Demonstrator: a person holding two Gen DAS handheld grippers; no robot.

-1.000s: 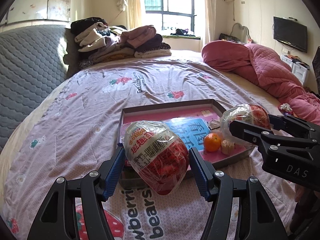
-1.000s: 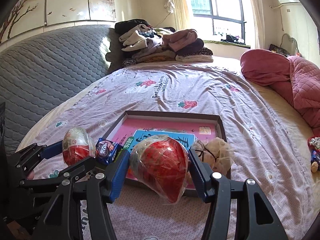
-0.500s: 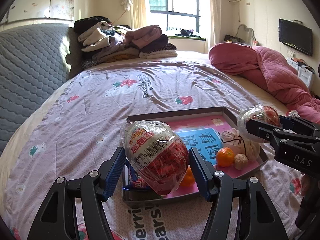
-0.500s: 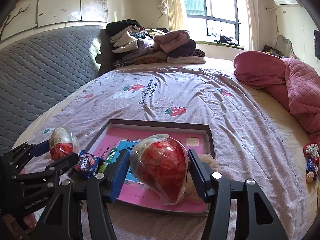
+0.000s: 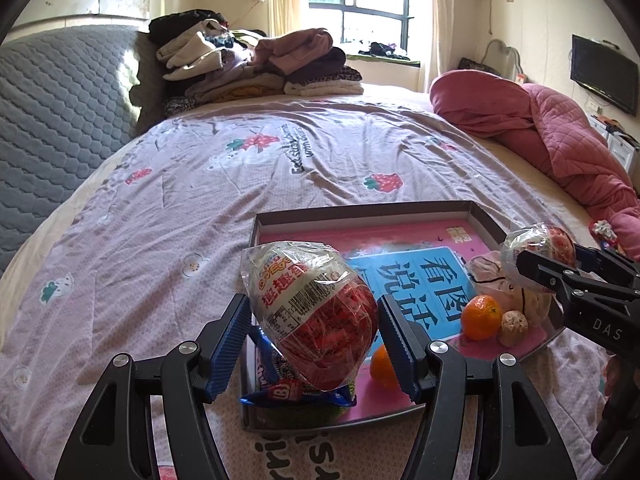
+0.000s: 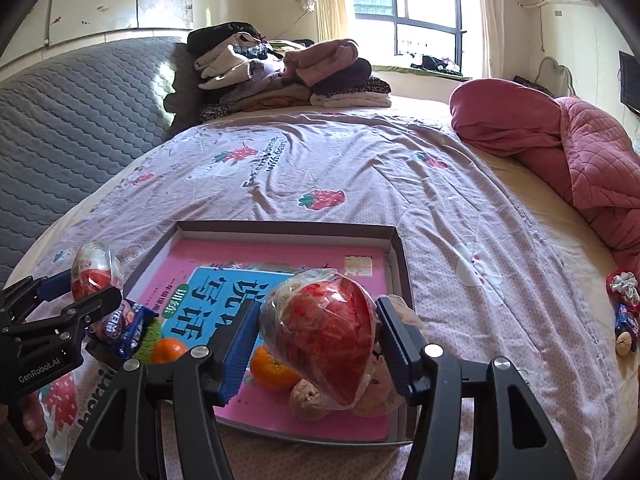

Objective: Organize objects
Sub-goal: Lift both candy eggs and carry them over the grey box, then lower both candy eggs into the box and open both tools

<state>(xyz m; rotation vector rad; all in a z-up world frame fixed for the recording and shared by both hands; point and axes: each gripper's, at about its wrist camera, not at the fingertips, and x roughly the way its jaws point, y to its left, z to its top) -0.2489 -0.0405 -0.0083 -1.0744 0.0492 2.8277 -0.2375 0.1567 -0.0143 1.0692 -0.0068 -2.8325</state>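
Note:
My left gripper (image 5: pixel 314 344) is shut on a wrapped red-and-white toy egg (image 5: pixel 312 312), held above the near left corner of a shallow brown box (image 5: pixel 360 214) on the bed. My right gripper (image 6: pixel 318 344) is shut on a second wrapped red egg (image 6: pixel 320 328), above the box's near right part (image 6: pixel 396 248). Each gripper shows in the other's view: the right one with its egg (image 5: pixel 536 244), the left one with its egg (image 6: pixel 94 276). The box holds a pink and blue book (image 6: pixel 224 292), two oranges (image 5: pixel 480 316), a walnut (image 5: pixel 514 322), a blue snack packet (image 5: pixel 288 388) and a pale cloth pouch (image 5: pixel 488 272).
The box lies on a lilac strawberry-print bedspread (image 5: pixel 280 160). Folded clothes (image 5: pixel 248 64) are piled at the head of the bed by a grey quilted headboard (image 5: pixel 52 112). A pink quilt (image 5: pixel 560 132) lies at the right. Small loose items (image 6: pixel 624 312) lie on the bed to the right.
Both grippers have drawn back and up with their eggs still held. More of the box's contents now show below them, including the oranges and the snack packet.

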